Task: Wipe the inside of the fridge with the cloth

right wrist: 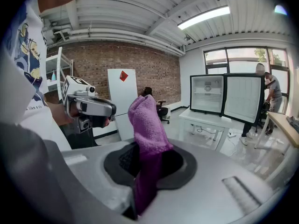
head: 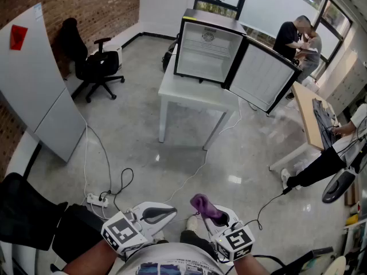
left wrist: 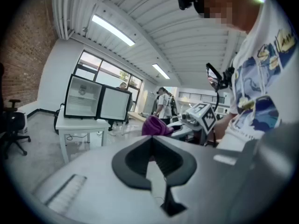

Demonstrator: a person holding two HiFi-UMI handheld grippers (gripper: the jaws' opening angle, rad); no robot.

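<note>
Cloth (right wrist: 145,120) stands upright, pinched in the right gripper (right wrist: 148,160), close to the person's body. Left gripper (left wrist: 152,160) clenched, empty. Fridge (head: 209,50) stands door-open on the counter (head: 189,93), well apart. Risk: the loose upper cloth may fold over or be dragged free under rubbing.

Brick wall (head: 86,4) L, glossy grey floor (head: 143,145), white table (head: 186,89), blk office chair (head: 92,66) (wheeled), windows (head: 275,4) at back.
</note>
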